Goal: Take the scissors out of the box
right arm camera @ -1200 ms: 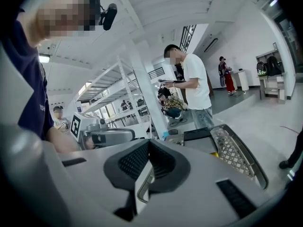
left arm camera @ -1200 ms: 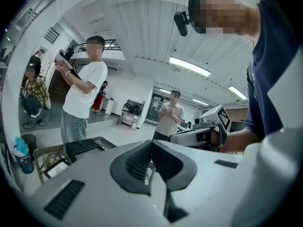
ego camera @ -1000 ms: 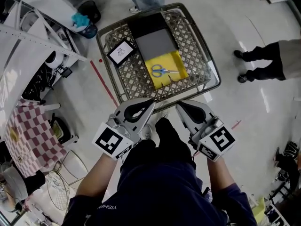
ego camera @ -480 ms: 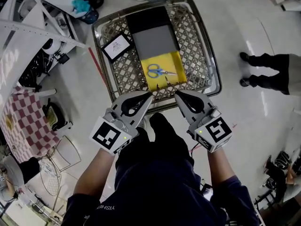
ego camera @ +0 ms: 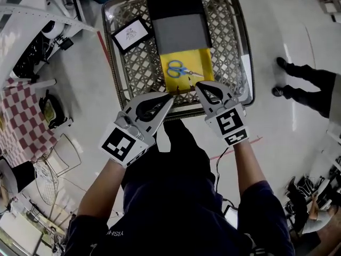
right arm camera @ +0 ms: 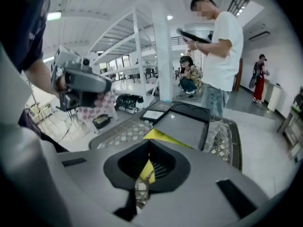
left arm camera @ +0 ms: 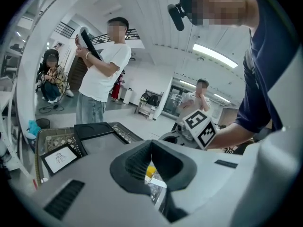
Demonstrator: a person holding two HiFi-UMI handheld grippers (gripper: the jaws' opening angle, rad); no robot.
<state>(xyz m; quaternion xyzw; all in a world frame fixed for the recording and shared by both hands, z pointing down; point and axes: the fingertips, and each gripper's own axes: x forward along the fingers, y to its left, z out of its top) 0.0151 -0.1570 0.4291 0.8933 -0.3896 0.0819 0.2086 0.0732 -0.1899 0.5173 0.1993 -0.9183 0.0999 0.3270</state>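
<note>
Blue-handled scissors (ego camera: 178,70) lie flat inside an open yellow box (ego camera: 198,63) on a wicker tray with a metal rim (ego camera: 246,63). A dark grey lid (ego camera: 178,25) lies just beyond the box. My left gripper (ego camera: 170,98) is shut and empty, its tips over the tray's near rim, short of the box. My right gripper (ego camera: 198,87) is shut and empty too, its tips at the box's near right corner. In the right gripper view the yellow box (right arm camera: 163,137) shows just past the closed right gripper (right arm camera: 149,142). In the left gripper view the left gripper (left arm camera: 151,142) points over the tray.
A framed picture (ego camera: 130,34) lies on the tray's left part. White shelving (ego camera: 32,15) and a checked cloth (ego camera: 16,127) stand at the left. A person in a white shirt (left arm camera: 102,65) stands beyond the tray. Someone's legs (ego camera: 309,81) are on the floor at the right.
Both grippers have come down and forward towards the tray, the right one further, from the person's front to the tray's near rim. The scissors and box have not moved.
</note>
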